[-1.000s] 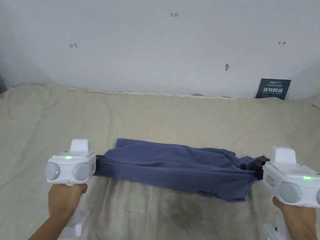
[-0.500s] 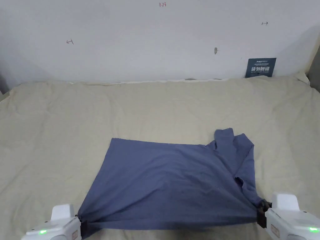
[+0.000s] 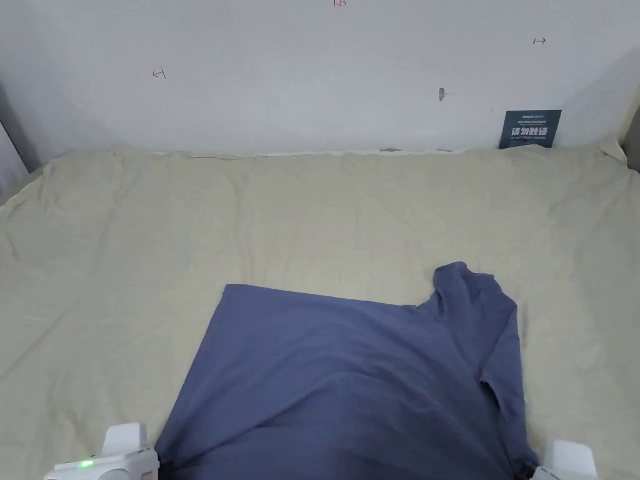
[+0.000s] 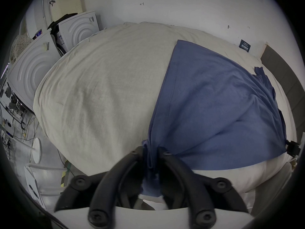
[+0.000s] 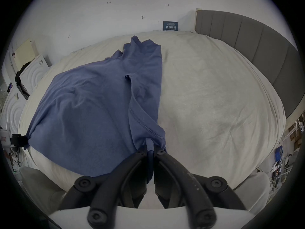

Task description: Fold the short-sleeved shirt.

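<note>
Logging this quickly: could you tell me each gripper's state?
Left gripper: shut on the blue shirt.
Right gripper: shut on the blue shirt.

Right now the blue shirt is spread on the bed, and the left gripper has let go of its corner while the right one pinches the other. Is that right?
Not quite. The left gripper is also shut on the shirt, as the left gripper view shows. The right gripper does pinch its corner, and the shirt is spread on the bed.

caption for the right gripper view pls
Right tongs clamped on a corner of the blue cotton short-sleeved shirt spread over the beige bedsheet.
</note>
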Motion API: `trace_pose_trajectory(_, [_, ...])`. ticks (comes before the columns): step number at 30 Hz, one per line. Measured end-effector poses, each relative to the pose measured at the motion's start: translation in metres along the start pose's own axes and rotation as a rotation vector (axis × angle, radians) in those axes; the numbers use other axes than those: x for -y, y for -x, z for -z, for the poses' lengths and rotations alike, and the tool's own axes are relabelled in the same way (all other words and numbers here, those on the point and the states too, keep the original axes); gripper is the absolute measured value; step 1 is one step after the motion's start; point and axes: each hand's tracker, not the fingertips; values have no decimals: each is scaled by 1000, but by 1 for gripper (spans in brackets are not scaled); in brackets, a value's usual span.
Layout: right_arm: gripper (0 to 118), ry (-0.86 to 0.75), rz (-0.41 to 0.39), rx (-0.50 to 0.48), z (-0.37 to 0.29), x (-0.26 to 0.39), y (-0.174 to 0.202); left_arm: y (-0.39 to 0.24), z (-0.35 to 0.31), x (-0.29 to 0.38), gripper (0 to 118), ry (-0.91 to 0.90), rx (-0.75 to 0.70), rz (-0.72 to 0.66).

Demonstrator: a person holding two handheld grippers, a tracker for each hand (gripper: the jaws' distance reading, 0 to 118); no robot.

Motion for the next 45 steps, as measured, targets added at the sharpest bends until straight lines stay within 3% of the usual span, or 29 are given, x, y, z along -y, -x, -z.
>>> trace_pose_trajectory(1, [26,-6,6,-5,-8,-4,4,0,-3,-3,67,1,-8,-7])
trace_pose_trajectory(3, [61,-60,11,-20,-25,-19,6,0,-14,-12,106,-16,22,-41])
trace_pose_trajectory(4, [85,-112,7,-17,-34,-29,7,-2,-23,-19,114,-56,59,-70])
trace_pose_trajectory(5, [99,-160,-1,-12,-42,-39,5,-5,-34,-28,113,-112,71,-87])
trace_pose_trajectory(6, [106,-206,-3,-12,-52,-49,6,-9,-44,-36,111,-165,77,-96])
trace_pose_trajectory(13, [105,-596,-70,27,-143,-108,31,-49,-134,-97,111,-553,164,-58])
trace_pose_trajectory(19, [105,-791,-65,33,-189,-127,49,-81,-182,-118,111,-794,177,-51])
trace_pose_trajectory(21, [101,-829,-83,34,-196,-127,53,-89,-189,-117,105,-841,195,-49])
trace_pose_trajectory(23, [79,-859,-96,51,-201,-126,59,-97,-190,-113,78,-880,182,-31])
trace_pose_trajectory(24, [62,-865,-101,60,-203,-125,61,-100,-190,-111,53,-900,168,-21])
trace_pose_trajectory(25, [27,-876,-106,63,-202,-125,61,-104,-190,-110,13,-906,150,-10])
trace_pose_trajectory(26, [6,-886,-107,67,-202,-125,61,-106,-189,-110,1,-902,152,-7])
trace_pose_trajectory(36, [1,-874,-118,76,-186,-141,54,-111,-154,-146,0,-767,191,68])
trace_pose_trajectory(45, [1,-825,-117,94,-148,-173,49,-115,-42,-240,0,-425,296,61])
